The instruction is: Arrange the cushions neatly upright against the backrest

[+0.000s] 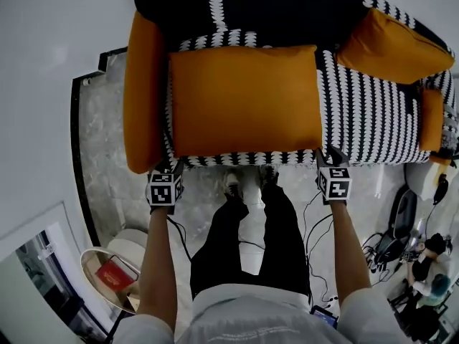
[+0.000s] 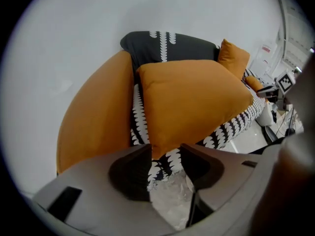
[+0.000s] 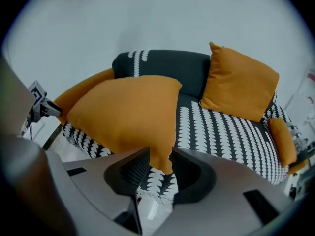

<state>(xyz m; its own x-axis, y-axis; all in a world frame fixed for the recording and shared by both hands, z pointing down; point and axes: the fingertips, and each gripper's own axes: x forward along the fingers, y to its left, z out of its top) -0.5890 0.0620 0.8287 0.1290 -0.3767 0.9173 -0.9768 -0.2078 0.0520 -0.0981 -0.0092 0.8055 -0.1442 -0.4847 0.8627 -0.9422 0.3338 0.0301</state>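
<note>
Cushion [image 1: 244,99], the big orange one, lies flat on the sofa [image 1: 373,120] seat, its front edge at the seat's front. We have the left tool [image 2: 165,152] and right tool [image 3: 160,157] both spread, a front corner of it between each pair of jaws, pads not pressing. Second cushion [image 1: 391,49] leans upright at the sofa's backrest [image 1: 272,6].

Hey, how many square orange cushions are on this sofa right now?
2. The flat cushion lies on the left half of the seat; the upright cushion leans against the backrest at the right end. The orange end pieces look like armrests.
</note>
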